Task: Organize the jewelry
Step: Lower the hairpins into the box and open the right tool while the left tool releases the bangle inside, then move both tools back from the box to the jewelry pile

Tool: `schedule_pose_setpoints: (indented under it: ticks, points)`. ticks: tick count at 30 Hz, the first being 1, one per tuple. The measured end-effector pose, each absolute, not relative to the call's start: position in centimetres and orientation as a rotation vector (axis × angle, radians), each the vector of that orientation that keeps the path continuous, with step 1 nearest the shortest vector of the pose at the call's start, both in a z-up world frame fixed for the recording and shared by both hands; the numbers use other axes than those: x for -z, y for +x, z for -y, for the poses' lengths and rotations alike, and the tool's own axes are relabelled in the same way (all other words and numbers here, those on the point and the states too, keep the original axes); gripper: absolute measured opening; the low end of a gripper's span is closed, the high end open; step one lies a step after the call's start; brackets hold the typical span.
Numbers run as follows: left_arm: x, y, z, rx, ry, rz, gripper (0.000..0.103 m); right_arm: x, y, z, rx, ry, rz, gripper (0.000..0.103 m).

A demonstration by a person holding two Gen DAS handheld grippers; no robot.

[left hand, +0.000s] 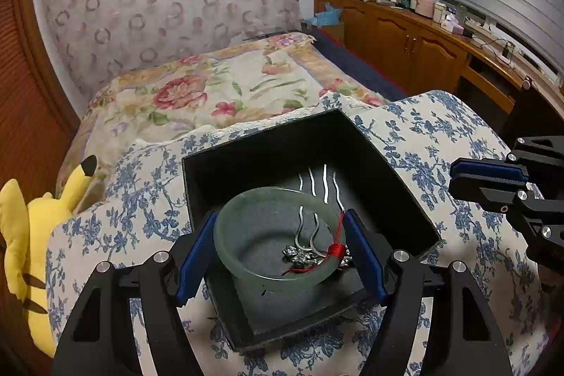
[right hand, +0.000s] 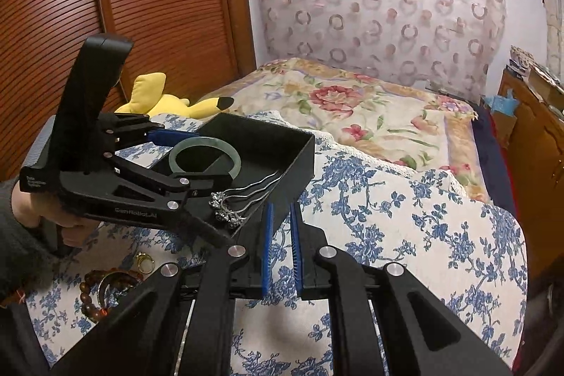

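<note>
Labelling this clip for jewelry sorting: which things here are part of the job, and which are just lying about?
Job: jade bangle in left gripper, black box, silver hairpins, bead bracelet, gold ring.
Lying about: yellow plush toy, floral quilt.

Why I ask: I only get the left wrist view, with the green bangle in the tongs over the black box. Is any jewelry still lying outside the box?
Observer: Yes. A brown bead bracelet lies on the floral cloth, on the near side of the black box, below your frame.
Operator: Anything else down there?
Observer: A gold ring sits on the cloth just beyond the bracelet, toward the box.
Operator: Are the right tongs carrying something?
Observer: No. The right tongs are almost shut with only cloth showing through the narrow gap, just outside the box's near wall.
</note>
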State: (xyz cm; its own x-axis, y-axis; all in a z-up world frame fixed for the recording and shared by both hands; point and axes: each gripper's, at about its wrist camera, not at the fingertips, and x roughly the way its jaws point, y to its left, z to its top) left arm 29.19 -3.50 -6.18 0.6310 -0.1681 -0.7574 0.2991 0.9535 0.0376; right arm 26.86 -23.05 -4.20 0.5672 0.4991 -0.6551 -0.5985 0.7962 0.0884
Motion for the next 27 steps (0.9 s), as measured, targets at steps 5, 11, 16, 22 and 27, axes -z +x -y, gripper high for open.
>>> schedule_pose_setpoints:
  ticks: [5,11,16,22,27]
  points:
    - [5.9,28.6,3.3,0.266,0.155,-0.834,0.072,4.1,26.2,23.3,-0.641,-0.146,-0.722,0.012]
    - [4.8,26.6,2.5,0.261,0.12,-0.806,0.078,4.0,24.6,23.4,-0.639,-0.138,-0.721,0.012]
    - [4.1,23.0,1.5,0.269,0.089,-0.777,0.078,4.4,21.8,23.3,-0.642,-0.13,-0.727,0.013]
    - [4.7,19.3,0.4,0.273,0.065,-0.776,0.079,5.4,18.0,23.5,-0.63,-0.134,-0.74,0.015]
    - [5.8,16.5,0.0,0.269,0.061,-0.78,0.079,6.3,14.9,23.9,-0.617,-0.122,-0.74,0.026]
